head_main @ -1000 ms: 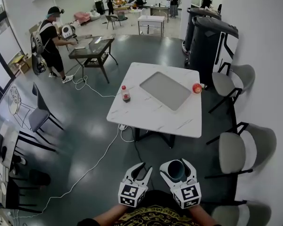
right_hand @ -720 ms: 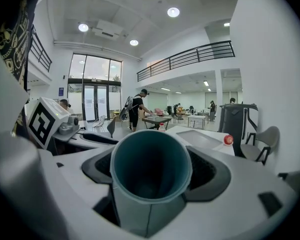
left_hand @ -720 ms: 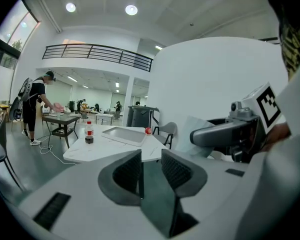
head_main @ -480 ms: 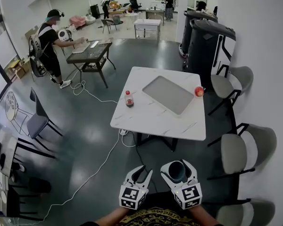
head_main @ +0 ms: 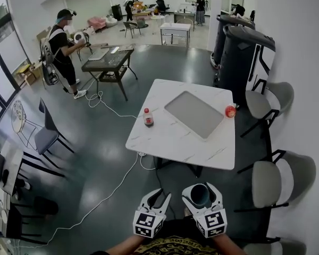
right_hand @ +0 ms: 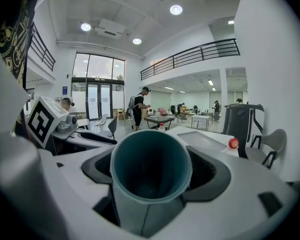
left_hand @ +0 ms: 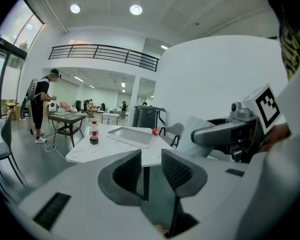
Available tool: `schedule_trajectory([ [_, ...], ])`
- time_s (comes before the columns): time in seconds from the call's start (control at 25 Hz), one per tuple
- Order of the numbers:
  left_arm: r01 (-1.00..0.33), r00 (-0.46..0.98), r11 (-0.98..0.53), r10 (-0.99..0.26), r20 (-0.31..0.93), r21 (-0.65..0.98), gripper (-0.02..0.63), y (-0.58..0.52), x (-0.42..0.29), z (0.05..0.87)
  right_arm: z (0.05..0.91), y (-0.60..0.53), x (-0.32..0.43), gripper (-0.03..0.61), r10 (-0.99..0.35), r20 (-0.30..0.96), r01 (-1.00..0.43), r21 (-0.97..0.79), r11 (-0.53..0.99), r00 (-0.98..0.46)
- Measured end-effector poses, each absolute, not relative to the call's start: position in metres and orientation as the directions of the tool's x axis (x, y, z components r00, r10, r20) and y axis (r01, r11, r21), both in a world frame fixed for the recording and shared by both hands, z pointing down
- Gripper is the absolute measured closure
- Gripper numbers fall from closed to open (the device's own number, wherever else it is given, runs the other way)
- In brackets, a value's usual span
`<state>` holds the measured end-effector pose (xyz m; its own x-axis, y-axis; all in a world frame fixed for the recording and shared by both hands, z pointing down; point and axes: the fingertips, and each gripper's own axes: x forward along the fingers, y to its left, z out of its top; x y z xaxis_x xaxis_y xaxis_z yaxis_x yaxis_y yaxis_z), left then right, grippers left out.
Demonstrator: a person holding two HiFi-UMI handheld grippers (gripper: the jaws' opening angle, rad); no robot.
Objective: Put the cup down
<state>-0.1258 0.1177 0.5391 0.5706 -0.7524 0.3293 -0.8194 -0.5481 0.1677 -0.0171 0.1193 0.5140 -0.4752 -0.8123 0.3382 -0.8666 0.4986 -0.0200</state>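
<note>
A teal cup (head_main: 199,194) lies on its side between the fingers of my right gripper (head_main: 201,193), its open mouth facing forward. In the right gripper view the cup (right_hand: 151,169) fills the middle, with the right gripper (right_hand: 152,170) shut on its sides. My left gripper (head_main: 156,197) hangs beside it, low in the head view. Its jaws (left_hand: 151,170) stand a little apart with nothing between them. Both grippers are held over the dark floor, well short of the white table (head_main: 170,139). On the table are a grey tray (head_main: 194,113), a small bottle (head_main: 148,117) and a red apple (head_main: 230,111).
Grey chairs (head_main: 268,177) stand along the table's right side, with black machines (head_main: 244,57) behind. A white cable (head_main: 114,182) runs across the floor to the table's foot. Dark chairs (head_main: 45,134) stand at the left. A person (head_main: 61,41) works at a far glass table.
The table has slid a little down and to the right in the head view. Both grippers keep their places and their states, and the cup stays in the right one.
</note>
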Motion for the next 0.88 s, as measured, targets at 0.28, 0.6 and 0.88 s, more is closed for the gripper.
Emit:
schedule_trajectory([
  [0.28, -0.833, 0.550, -0.529, -0.768, 0.328, 0.159, 0.479, 0.081, -0.094, 0.536, 0.513, 0.083, 0.006, 0.178, -0.793, 0.331, -0.842, -0.010, 0.539, -0.511],
  [0.6, -0.853, 0.518, -0.502, -0.786, 0.337, 0.141, 0.479, 0.048, -0.064, 0.535, 0.510, 0.046, 0.035, 0.178, -0.777, 0.328, -0.826, -0.020, 0.563, -0.537],
  [0.88, -0.875, 0.480, -0.471, -0.807, 0.345, 0.115, 0.479, 0.029, -0.048, 0.530, 0.511, 0.027, 0.054, 0.178, -0.756, 0.324, -0.805, -0.031, 0.592, -0.568],
])
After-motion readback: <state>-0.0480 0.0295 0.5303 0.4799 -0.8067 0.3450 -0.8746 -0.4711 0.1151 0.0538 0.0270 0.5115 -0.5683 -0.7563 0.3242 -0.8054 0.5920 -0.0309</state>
